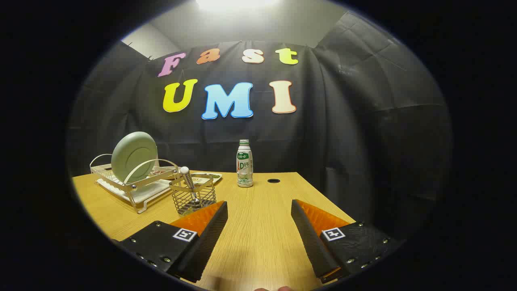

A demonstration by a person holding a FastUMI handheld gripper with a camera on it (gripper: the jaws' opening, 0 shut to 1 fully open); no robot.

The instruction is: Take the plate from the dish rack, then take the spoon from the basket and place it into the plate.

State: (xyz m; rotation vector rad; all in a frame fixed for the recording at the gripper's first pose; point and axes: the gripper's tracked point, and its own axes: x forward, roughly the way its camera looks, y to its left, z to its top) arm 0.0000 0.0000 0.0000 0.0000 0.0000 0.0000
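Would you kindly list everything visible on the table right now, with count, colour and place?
plate: one, pale green, standing upright in the dish rack
dish rack: one, white metal, beyond the left finger
basket: one, wire mesh, just ahead of the left finger
spoon: one, silver, standing in the basket
bottle: one, white with green label, beyond the fingers
table: one, light wood
tongs: one pair, open, empty, above the table

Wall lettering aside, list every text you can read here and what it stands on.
Bottle: label print too blurred to read.
Gripper, fingers open above the table: square patterned markers, no words.
Plate, dish rack, basket, spoon: no text.
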